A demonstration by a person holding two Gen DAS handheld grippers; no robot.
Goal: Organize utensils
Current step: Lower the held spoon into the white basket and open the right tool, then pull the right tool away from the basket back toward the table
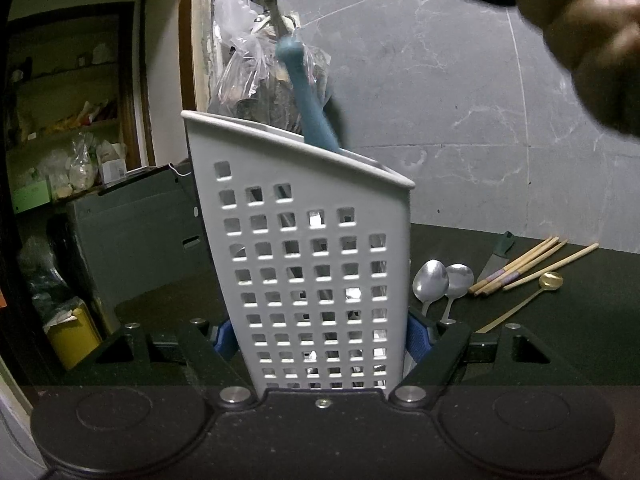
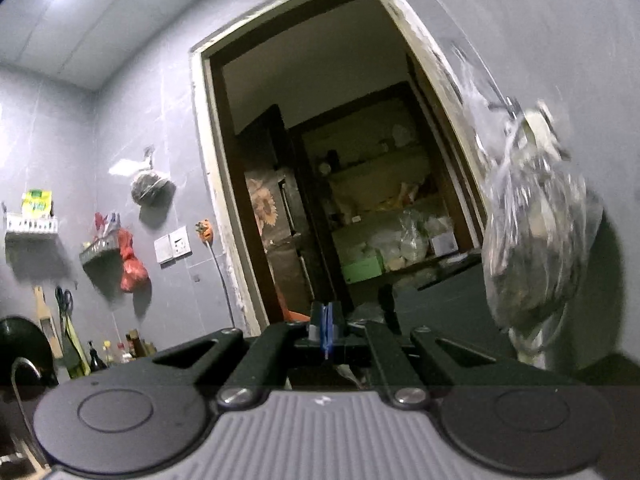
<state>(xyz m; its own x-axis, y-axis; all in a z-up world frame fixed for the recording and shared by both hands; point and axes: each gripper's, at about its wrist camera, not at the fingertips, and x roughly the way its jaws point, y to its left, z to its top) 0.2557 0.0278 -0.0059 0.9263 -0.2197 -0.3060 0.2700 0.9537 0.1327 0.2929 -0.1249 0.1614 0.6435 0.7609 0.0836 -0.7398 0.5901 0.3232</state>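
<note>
A white perforated utensil holder (image 1: 312,264) stands upright on the dark counter (image 1: 560,340). My left gripper (image 1: 320,340) is shut on it, with a blue pad against each side near its base. A blue-handled utensil (image 1: 310,96) with a metal head leans out of the holder's top. To the right lie two silver spoons (image 1: 430,280), several chopsticks (image 1: 524,266), a green-handled knife (image 1: 498,256) and a small gold spoon (image 1: 550,281). In the right wrist view my right gripper (image 2: 326,334) is shut with nothing in it and faces a doorway (image 2: 340,180). A blurred hand (image 1: 592,40) fills the upper right of the left wrist view.
A clear plastic bag (image 1: 256,80) hangs on the tiled wall behind the holder and shows as the bag (image 2: 536,240) at the right. A grey box (image 1: 132,232) sits left of the holder. Bottles (image 2: 116,354) and a tap (image 2: 24,368) stand at the lower left.
</note>
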